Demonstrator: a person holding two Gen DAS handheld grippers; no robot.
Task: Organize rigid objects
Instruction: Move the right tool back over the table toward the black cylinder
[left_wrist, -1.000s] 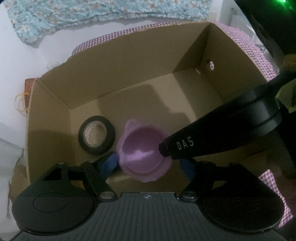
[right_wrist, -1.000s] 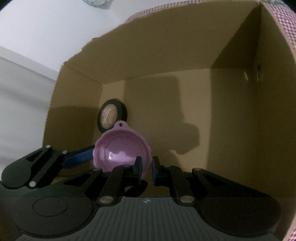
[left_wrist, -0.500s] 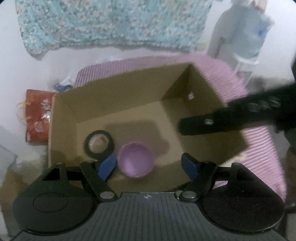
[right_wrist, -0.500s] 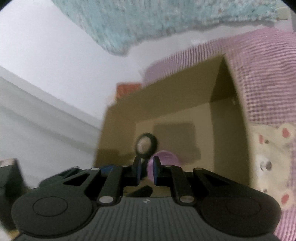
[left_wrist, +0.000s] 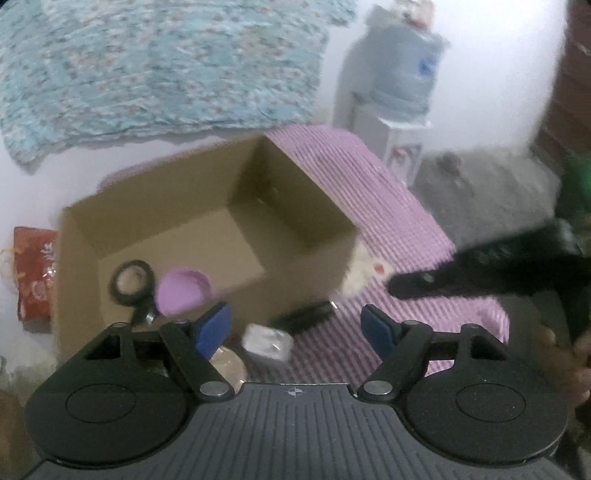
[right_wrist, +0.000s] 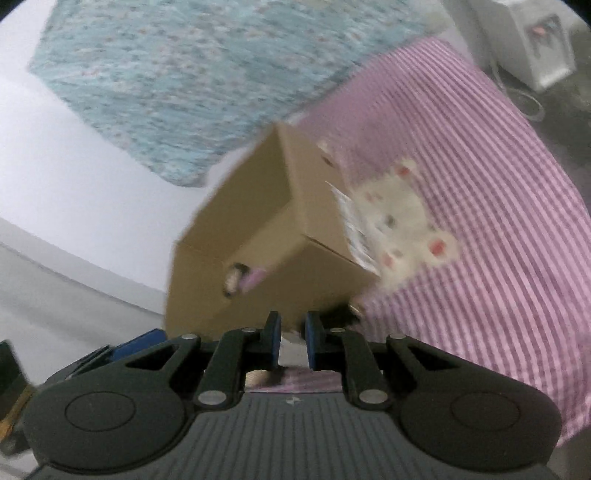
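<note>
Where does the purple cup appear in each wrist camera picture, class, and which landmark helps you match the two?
Left wrist view: purple cup lies left of centre, inside the cardboard box, right of the black tape roll.
Right wrist view: only a purple sliver shows over the box's near wall, lower centre.
Shared landmark: the cardboard box on the pink striped cloth.

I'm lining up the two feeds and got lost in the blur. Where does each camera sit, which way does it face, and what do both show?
Left wrist: on the left gripper, looking down over its parted, empty jaws, which are closing, into the cardboard box holding the tape roll and purple bowl; the right gripper shows at right.
Right wrist: on the right gripper, jaws shut and empty, facing the box's outer corner.
Shared: box, bowl, tape, pink striped cloth.
</note>
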